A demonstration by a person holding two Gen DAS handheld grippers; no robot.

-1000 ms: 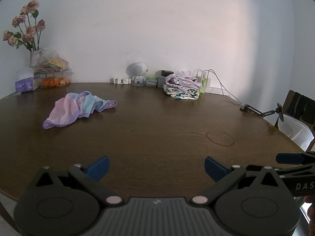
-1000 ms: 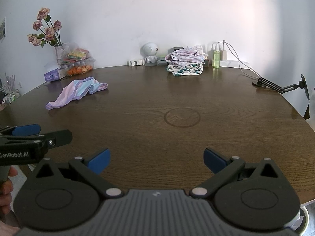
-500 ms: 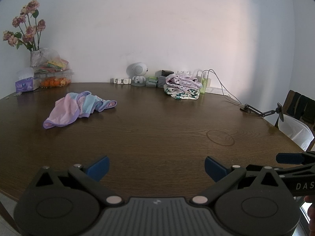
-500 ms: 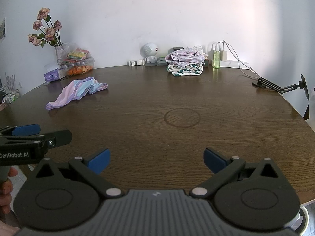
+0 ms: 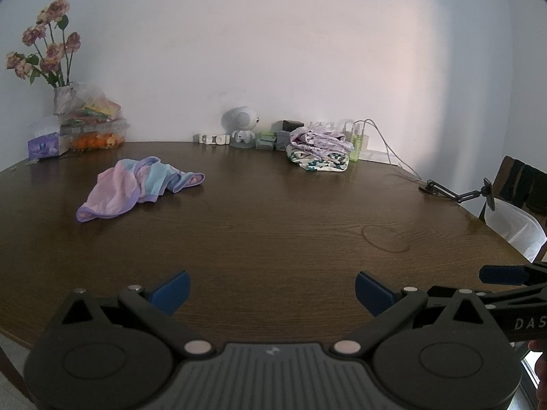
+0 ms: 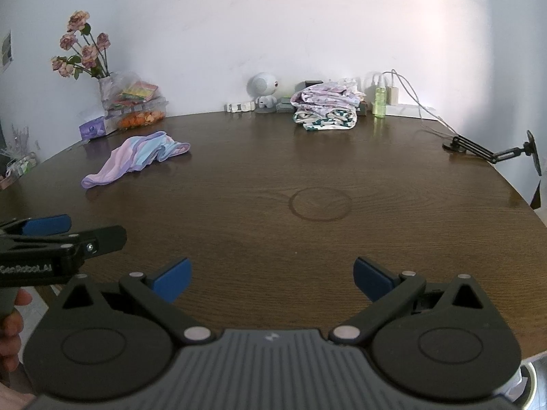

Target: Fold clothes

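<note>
A crumpled pastel pink, purple and blue garment [image 5: 136, 188] lies on the dark wooden table [image 5: 273, 239] at the far left; it also shows in the right wrist view [image 6: 136, 159]. A folded stack of floral clothes [image 5: 319, 152] sits at the back by the wall, also in the right wrist view [image 6: 326, 111]. My left gripper [image 5: 271, 292] is open and empty above the table's near edge. My right gripper [image 6: 270, 276] is open and empty beside it, to its right. Both are far from the clothes.
At the back stand a vase of flowers [image 5: 51, 65], a snack bag [image 5: 92, 126], a tissue pack [image 5: 44, 145], a small white robot toy [image 5: 241, 126], a green bottle [image 6: 379, 99] and cables. A phone holder arm [image 6: 492, 148] sits at the right edge. A chair [image 5: 519, 205] is at right.
</note>
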